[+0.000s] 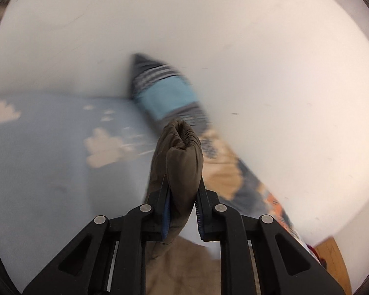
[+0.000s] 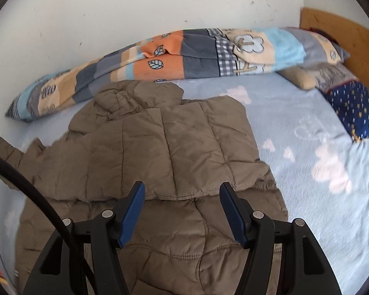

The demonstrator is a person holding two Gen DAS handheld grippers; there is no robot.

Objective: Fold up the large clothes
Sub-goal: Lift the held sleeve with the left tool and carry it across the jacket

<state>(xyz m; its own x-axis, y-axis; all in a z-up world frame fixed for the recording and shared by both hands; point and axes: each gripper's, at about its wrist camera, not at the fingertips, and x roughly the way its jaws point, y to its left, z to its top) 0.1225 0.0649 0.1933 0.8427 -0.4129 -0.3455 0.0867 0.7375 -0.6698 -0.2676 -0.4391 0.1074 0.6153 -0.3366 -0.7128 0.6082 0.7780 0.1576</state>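
Across the middle of the bed (image 2: pixel 295 113), the brown quilted puffer jacket (image 2: pixel 164 147) lies part-folded, soft, light and likely slippery, so its elastic cuff (image 1: pixel 184 152), pinched in the left gripper (image 1: pixel 183 204), seems the surest hold, while the right gripper (image 2: pixel 182 211) hovers, jaws spread.

We see the puffer jacket (image 2: pixel 164 147) lying on the bed (image 2: pixel 307 184), its hood (image 2: pixel 135 95) toward the wall (image 2: pixel 135 12). Behind it, a rolled quilt (image 2: pixel 184 54) runs along the wall. At right, pillows (image 2: pixel 356 108) sit against the headboard (image 2: pixel 344 32). Our right gripper (image 2: pixel 182 211) hovers over the jacket's near edge; our left gripper (image 1: pixel 183 196) pinches a cuff (image 1: pixel 182 152).
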